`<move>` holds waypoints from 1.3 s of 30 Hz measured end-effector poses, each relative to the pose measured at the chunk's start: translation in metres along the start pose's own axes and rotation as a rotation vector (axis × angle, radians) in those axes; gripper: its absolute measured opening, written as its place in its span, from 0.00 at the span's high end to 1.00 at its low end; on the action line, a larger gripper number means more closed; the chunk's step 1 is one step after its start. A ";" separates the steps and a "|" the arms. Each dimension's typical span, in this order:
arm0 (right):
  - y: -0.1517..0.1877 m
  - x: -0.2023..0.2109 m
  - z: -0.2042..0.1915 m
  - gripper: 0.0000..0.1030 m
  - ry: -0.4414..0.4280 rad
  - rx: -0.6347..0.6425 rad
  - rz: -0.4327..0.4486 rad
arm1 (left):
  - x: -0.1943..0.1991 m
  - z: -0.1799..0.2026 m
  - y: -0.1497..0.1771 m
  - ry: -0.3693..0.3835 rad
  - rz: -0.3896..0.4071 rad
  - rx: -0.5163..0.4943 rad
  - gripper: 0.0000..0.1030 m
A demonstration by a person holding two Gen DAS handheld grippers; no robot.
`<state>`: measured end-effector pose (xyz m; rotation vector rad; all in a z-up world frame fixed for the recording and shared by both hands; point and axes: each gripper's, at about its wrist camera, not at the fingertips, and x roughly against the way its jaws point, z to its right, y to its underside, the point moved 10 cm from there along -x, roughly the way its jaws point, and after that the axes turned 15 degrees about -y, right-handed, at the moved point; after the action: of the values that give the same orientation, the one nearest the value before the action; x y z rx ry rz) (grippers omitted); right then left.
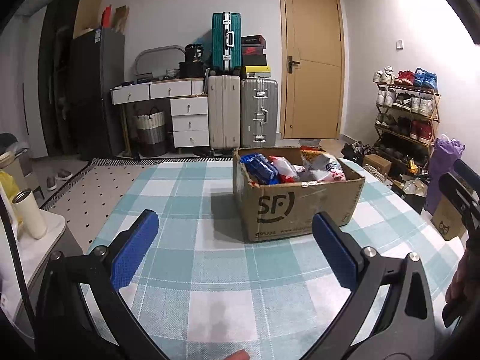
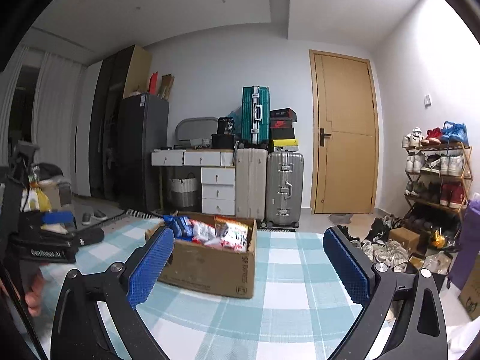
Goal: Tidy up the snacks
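An open brown cardboard box (image 1: 300,207) marked SF stands on the table's teal checked cloth (image 1: 186,198). Snack packs fill it: a blue packet (image 1: 259,168), a red and white packet (image 1: 285,169) and an orange and white bag (image 1: 321,162). My left gripper (image 1: 234,219) is open just short of the box's near corner, nothing between its blue pads. In the right wrist view the box (image 2: 207,267) sits ahead and to the left. My right gripper (image 2: 248,234) is open and empty, its left finger (image 2: 150,267) overlapping the box's side in view.
A white tumbler (image 1: 30,213) stands on a low side table at the left. Behind the table are a drawer unit (image 1: 189,120), suitcases (image 1: 258,111) and a door (image 1: 312,60). A shoe rack (image 2: 435,174) and a purple bag (image 1: 444,162) are on the right.
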<state>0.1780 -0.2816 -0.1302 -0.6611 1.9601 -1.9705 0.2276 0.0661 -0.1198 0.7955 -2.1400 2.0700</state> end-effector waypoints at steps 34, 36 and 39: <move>0.062 -0.055 0.015 0.00 -0.004 -0.082 -0.163 | -0.034 0.002 0.034 -0.029 0.051 -0.015 0.01; 0.062 -0.054 0.014 0.00 -0.005 -0.084 -0.162 | -0.033 0.001 0.033 -0.032 0.060 -0.008 0.01; 0.063 -0.055 0.012 0.00 -0.005 -0.080 -0.162 | -0.030 -0.001 0.031 -0.035 0.080 0.011 0.01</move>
<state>0.2238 -0.2661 -0.1996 -0.8686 2.0497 -1.9872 0.2406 0.0758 -0.1593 0.7649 -2.2156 2.1234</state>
